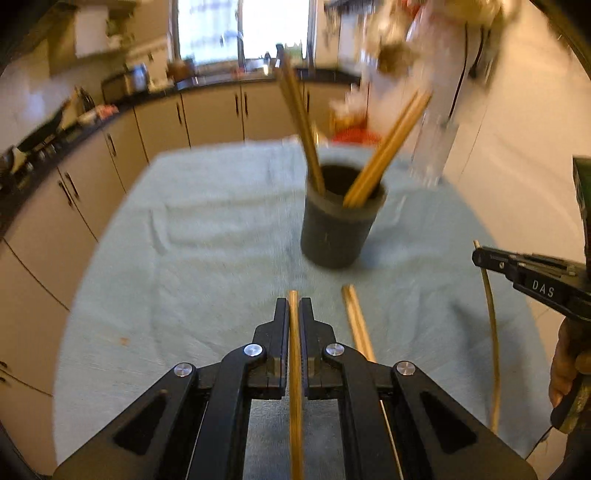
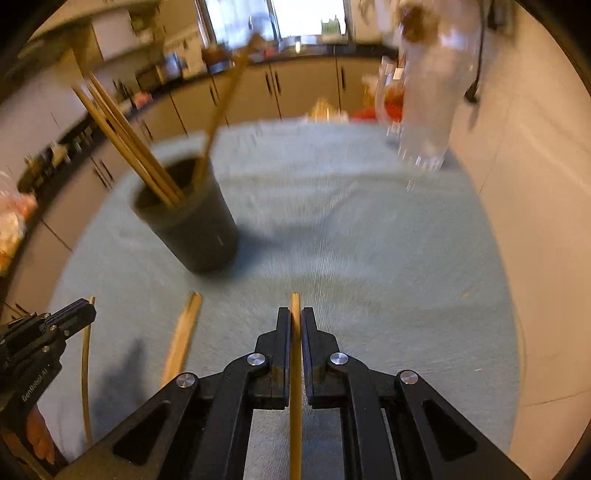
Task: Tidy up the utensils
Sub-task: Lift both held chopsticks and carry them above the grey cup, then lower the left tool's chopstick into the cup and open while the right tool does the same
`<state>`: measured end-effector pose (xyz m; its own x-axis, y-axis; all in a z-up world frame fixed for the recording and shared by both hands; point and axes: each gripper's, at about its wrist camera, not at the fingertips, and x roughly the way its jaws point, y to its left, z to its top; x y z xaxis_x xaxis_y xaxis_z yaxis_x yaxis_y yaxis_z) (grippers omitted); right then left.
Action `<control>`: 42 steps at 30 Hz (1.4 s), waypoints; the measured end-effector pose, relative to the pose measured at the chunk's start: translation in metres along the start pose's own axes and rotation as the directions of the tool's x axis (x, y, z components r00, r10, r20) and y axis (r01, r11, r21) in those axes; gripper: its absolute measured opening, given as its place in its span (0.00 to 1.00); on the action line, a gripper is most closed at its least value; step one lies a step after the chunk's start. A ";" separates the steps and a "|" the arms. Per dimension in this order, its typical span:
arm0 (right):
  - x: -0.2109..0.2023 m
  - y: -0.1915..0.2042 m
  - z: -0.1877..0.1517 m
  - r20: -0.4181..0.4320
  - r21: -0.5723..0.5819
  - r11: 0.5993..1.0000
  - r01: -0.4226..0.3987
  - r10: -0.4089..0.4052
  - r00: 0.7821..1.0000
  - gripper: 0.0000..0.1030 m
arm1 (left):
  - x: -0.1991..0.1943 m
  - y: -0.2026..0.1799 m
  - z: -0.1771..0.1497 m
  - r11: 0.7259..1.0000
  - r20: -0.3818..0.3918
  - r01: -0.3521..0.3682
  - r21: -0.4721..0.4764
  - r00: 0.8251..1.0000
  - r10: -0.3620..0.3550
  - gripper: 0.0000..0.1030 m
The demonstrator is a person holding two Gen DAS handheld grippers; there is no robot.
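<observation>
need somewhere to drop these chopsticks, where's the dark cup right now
The dark cup stands upright on the pale green cloth, ahead of both grippers: right of centre in the left wrist view, left in the right wrist view, with chopsticks already in it.

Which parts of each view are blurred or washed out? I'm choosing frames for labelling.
Left wrist view: the dark cup and cabinets smear with motion, the window is blown out, the left tongs stay sharp. Right wrist view: the clear bottle and cloth streak, the right tongs stay crisp; fisheye bends both.
</observation>
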<state>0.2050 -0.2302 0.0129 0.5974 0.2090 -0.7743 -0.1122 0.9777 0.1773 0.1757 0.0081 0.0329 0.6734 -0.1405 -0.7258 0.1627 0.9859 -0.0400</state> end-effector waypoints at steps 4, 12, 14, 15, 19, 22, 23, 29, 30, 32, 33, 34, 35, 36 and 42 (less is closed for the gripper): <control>-0.049 0.006 -0.006 0.114 -0.009 1.000 -0.012 0.013 0.993 0.06 | -0.046 -0.004 -0.002 1.000 0.108 0.012 -0.008 0.994 -0.011 0.05; -0.119 0.013 -0.046 0.223 -0.058 0.998 -0.024 0.037 0.974 0.06 | -0.107 -0.009 -0.037 0.999 0.206 -0.022 0.037 0.978 0.014 0.05; -0.134 0.013 -0.056 0.246 -0.065 0.998 -0.018 0.033 0.969 0.06 | -0.121 -0.008 -0.047 0.999 0.215 -0.021 0.034 0.977 0.013 0.05; -0.143 0.013 -0.060 0.260 -0.066 0.998 -0.016 0.032 0.965 0.06 | -0.127 -0.007 -0.051 0.999 0.220 -0.019 0.030 0.975 0.012 0.05; -0.172 0.012 -0.071 0.300 -0.062 0.997 -0.035 0.052 0.952 0.06 | -0.147 0.000 -0.060 1.000 0.249 -0.010 0.005 0.968 0.008 0.05; -0.183 0.015 -0.076 0.318 -0.073 0.996 -0.042 0.063 0.946 0.06 | -0.162 0.005 -0.065 1.000 0.279 -0.010 -0.014 0.960 0.014 0.05; -0.186 0.016 -0.077 0.323 -0.077 0.996 -0.046 0.068 0.944 0.06 | -0.167 0.005 -0.067 1.000 0.292 -0.016 -0.017 0.956 0.020 0.05; -0.191 0.024 -0.078 0.334 -0.101 0.994 -0.049 0.080 0.939 0.06 | -0.188 0.002 -0.073 0.998 0.373 -0.059 -0.011 0.926 0.059 0.05; -0.190 0.024 -0.077 0.333 -0.101 0.994 -0.052 0.083 0.939 0.06 | -0.190 0.002 -0.071 0.998 0.377 -0.054 -0.012 0.925 0.055 0.05; -0.188 0.026 -0.075 0.333 -0.102 0.993 -0.056 0.087 0.939 0.06 | -0.188 0.003 -0.067 0.999 0.376 -0.047 -0.016 0.925 0.050 0.05; -0.188 0.026 -0.075 0.334 -0.102 0.993 -0.057 0.089 0.938 0.06 | -0.188 0.004 -0.064 0.999 0.376 -0.044 -0.019 0.925 0.048 0.05; -0.188 0.027 -0.073 0.336 -0.100 0.993 -0.061 0.092 0.937 0.06 | -0.186 0.005 -0.061 0.999 0.374 -0.039 -0.022 0.926 0.044 0.05; -0.187 0.027 -0.071 0.337 -0.099 0.993 -0.064 0.094 0.937 0.06 | -0.185 0.006 -0.056 0.999 0.372 -0.031 -0.025 0.928 0.039 0.05; -0.187 0.027 -0.068 0.339 -0.098 0.993 -0.065 0.095 0.936 0.06 | -0.184 0.008 -0.053 0.999 0.369 -0.024 -0.029 0.929 0.033 0.05; -0.180 0.026 -0.043 0.359 -0.068 0.993 -0.096 0.114 0.926 0.06 | -0.177 0.017 -0.015 0.999 0.365 0.022 -0.050 0.931 -0.003 0.05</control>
<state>0.0603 -0.2420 0.1303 0.8257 0.2986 -0.4787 -0.2229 0.9521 0.2095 0.0479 0.0509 0.1505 0.8898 -0.1667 -0.4247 0.1415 0.9858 -0.0905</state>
